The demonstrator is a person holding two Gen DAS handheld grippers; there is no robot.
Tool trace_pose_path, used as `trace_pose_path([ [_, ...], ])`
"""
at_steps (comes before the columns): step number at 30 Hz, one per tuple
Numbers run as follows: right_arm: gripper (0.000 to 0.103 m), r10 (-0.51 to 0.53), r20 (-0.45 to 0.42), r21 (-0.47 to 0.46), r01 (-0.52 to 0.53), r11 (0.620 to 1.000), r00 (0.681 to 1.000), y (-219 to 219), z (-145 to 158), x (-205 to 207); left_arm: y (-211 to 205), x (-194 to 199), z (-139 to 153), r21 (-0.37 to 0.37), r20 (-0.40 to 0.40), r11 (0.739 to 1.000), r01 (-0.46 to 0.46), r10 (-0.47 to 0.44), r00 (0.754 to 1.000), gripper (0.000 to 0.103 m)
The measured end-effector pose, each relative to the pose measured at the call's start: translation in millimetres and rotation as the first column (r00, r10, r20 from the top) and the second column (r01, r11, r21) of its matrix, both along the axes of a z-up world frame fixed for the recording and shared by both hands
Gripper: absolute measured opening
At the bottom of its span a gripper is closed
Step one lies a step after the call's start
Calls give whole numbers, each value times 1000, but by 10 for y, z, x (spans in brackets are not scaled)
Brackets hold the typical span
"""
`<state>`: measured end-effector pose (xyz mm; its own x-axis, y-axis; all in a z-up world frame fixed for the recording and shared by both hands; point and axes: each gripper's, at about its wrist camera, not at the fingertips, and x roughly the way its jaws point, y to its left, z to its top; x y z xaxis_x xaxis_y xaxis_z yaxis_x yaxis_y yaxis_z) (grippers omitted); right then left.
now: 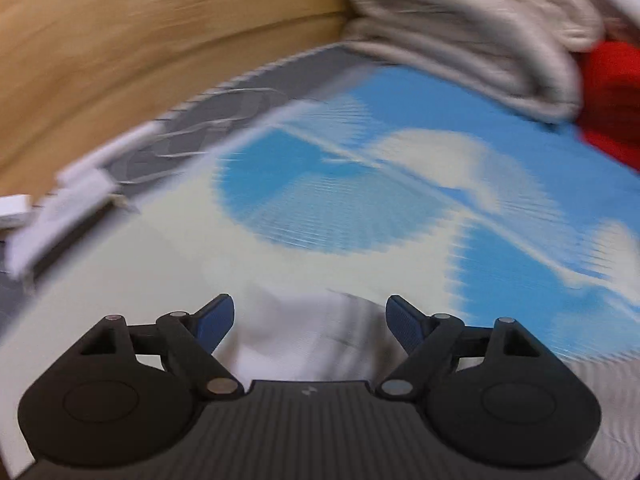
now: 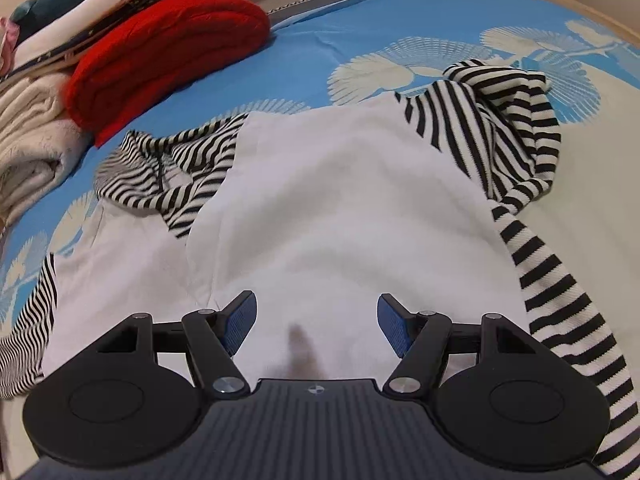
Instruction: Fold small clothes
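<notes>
The right gripper (image 2: 316,326) is hovering released, its 2 blue pads spread wide with nothing between them, just above the white body of the striped-sleeve top (image 2: 340,208). That garment is lying spread on the blue patterned bedsheet (image 2: 360,28) directly ahead of the right gripper; 1 striped sleeve is bunching up ahead and to its right, another is crumpling ahead and to its left, and a striped strip is trailing down along the gripper's right side. The left gripper (image 1: 310,326) is likewise standing released and empty, with a patch of white cloth showing just under its pads; its view is too blurred to tell more.

Judging by this, the top is not yet folded: the sleeves are lying loose and no crease is showing in the body. Further ahead and to the left of the right gripper, a red folded garment (image 2: 168,52) and a cream folded pile (image 2: 36,136) are sitting stacked, so some pieces appear done already. Tucking the sleeves in and folding the body are what seems left.
</notes>
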<state>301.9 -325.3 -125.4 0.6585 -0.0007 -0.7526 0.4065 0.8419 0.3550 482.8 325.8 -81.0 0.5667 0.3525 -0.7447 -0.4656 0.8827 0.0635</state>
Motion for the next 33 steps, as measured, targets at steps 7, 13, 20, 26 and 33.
trace_pose_path([
  [7,69,-61,58,47,58,997,996,-182,106,-86,-1336,-888,109,-248,44,949,197,-192,980,88],
  [13,69,-132,108,85,123,989,985,-442,220,-236,-2124,-1674,100,-407,128,850,334,-310,942,103],
  [20,72,-400,257,36,405,914,880,-1389,422,-597,-2348,-1494,-72,-171,135,908,382,-362,922,102],
  [26,73,-579,139,239,540,807,803,-2843,96,-372,-2334,-1239,-247,-240,83,906,349,-339,937,102],
  [33,86,-584,38,265,555,788,811,-3485,-506,626,-2389,-1025,-479,-139,24,957,255,-254,967,102],
])
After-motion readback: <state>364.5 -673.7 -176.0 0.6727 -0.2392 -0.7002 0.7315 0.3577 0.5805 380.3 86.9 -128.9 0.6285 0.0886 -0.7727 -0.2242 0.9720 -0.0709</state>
